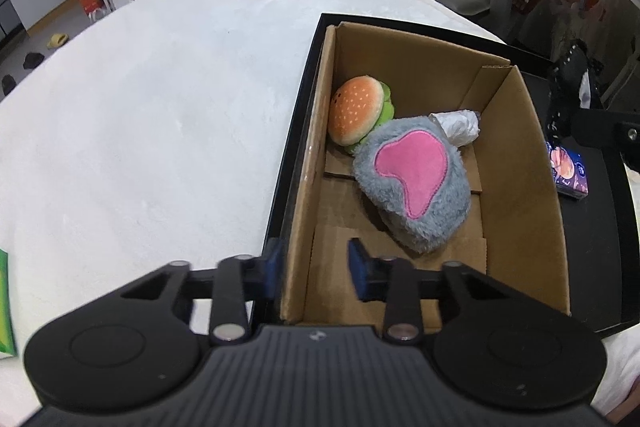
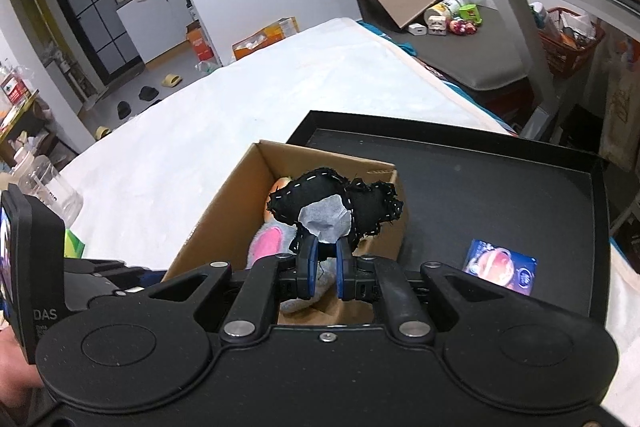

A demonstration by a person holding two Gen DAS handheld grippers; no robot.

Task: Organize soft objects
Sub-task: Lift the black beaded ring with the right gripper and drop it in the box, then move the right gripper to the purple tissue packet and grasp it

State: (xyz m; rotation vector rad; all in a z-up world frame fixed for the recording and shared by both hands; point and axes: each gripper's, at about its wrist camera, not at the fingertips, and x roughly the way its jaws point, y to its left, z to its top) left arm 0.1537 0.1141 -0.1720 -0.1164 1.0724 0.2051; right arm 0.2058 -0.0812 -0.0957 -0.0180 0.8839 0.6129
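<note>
Right hand-held gripper [image 2: 324, 269], low in the middle of its frame, pinches a black stitched soft toy [image 2: 334, 205] with a grey patch, held above the cardboard box [image 2: 208, 223]. Left hand-held gripper [image 1: 314, 269], at the bottom centre of its own view, is spread, one finger outside the box's left wall and one inside, gripping nothing. At the lower left edge of the right view, the letters "DAS" show on the left gripper's body.

Three things lie inside the box: a burger toy [image 1: 358, 109], a grey furry toy with a pink patch [image 1: 412, 183] leaning on it, and a crumpled white wrapper [image 1: 456, 125] behind. The box sits in a black tray [image 2: 500, 179] on a white bed [image 1: 160, 107]. One blue packet [image 2: 500, 267] lies in the tray at right; its print is too small to read.
</note>
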